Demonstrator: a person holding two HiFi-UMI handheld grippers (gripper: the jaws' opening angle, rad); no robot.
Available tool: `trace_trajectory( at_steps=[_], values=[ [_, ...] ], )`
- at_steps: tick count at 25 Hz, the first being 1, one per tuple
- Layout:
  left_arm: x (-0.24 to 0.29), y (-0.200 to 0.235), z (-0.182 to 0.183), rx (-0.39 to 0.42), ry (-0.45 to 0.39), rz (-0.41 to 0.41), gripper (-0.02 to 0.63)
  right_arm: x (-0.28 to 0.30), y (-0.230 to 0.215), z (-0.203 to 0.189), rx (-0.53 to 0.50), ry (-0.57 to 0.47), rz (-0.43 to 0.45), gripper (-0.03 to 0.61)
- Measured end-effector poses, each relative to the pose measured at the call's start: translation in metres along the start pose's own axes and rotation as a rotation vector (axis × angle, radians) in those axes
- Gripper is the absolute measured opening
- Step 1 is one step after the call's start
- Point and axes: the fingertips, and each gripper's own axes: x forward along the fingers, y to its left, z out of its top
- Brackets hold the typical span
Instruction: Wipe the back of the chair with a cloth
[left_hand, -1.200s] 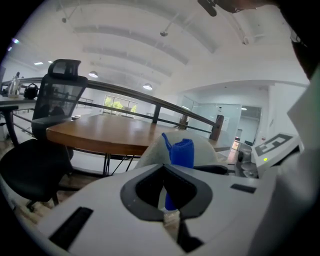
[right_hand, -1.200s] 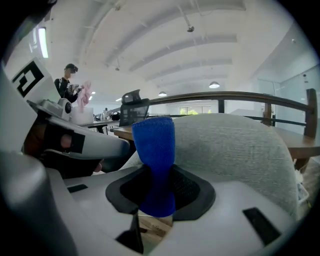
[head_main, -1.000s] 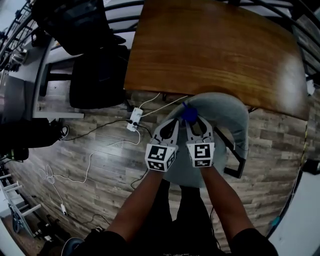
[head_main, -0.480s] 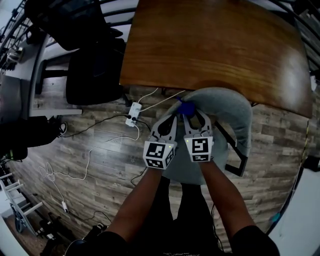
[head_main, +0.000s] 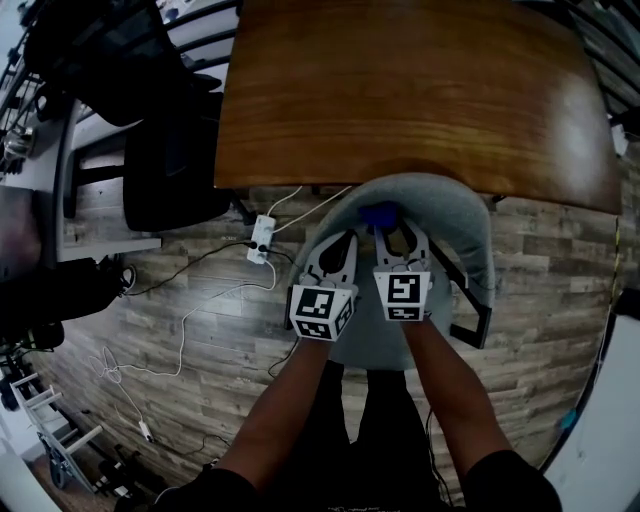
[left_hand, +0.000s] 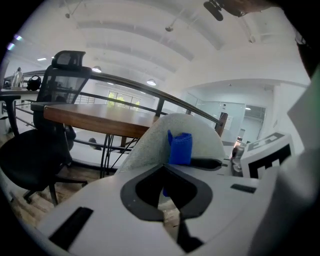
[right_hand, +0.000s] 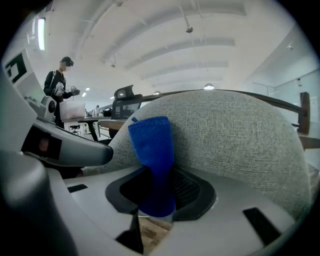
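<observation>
The grey chair (head_main: 470, 235) stands at the near edge of the wooden table (head_main: 420, 100), its curved back towards the person. The right gripper (head_main: 400, 232) is clamped on a blue cloth (right_hand: 151, 155), which stands up out of its jaws and lies against the fabric of the chair back, near the top rim and left of its middle. The left gripper (head_main: 346, 240) hangs just beside the right one, near the left end of the chair back, with its jaws together and nothing between them. On the plank floor to the left lies a white power strip (head_main: 262, 237) with cables, and beyond it, by the table's left edge, stands a black office chair (head_main: 175, 155)
</observation>
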Motion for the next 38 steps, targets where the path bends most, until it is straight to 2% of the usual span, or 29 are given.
trace_trajectory(
  at_steps=[14,28,38],
  values=[
    [0.029,-0.049,0.004,0.035,0.013,-0.096,-0.003,-0.023,-0.06,-0.015,0.003,0.015,-0.127,0.124],
    [0.054,-0.099,-0.002,0.082,0.047,-0.188,-0.003,-0.068,-0.116,-0.038,0.111,0.017,-0.272,0.124],
    [0.069,-0.145,-0.001,0.096,0.064,-0.306,-0.002,-0.099,-0.139,-0.053,0.174,0.025,-0.355,0.124]
  ],
)
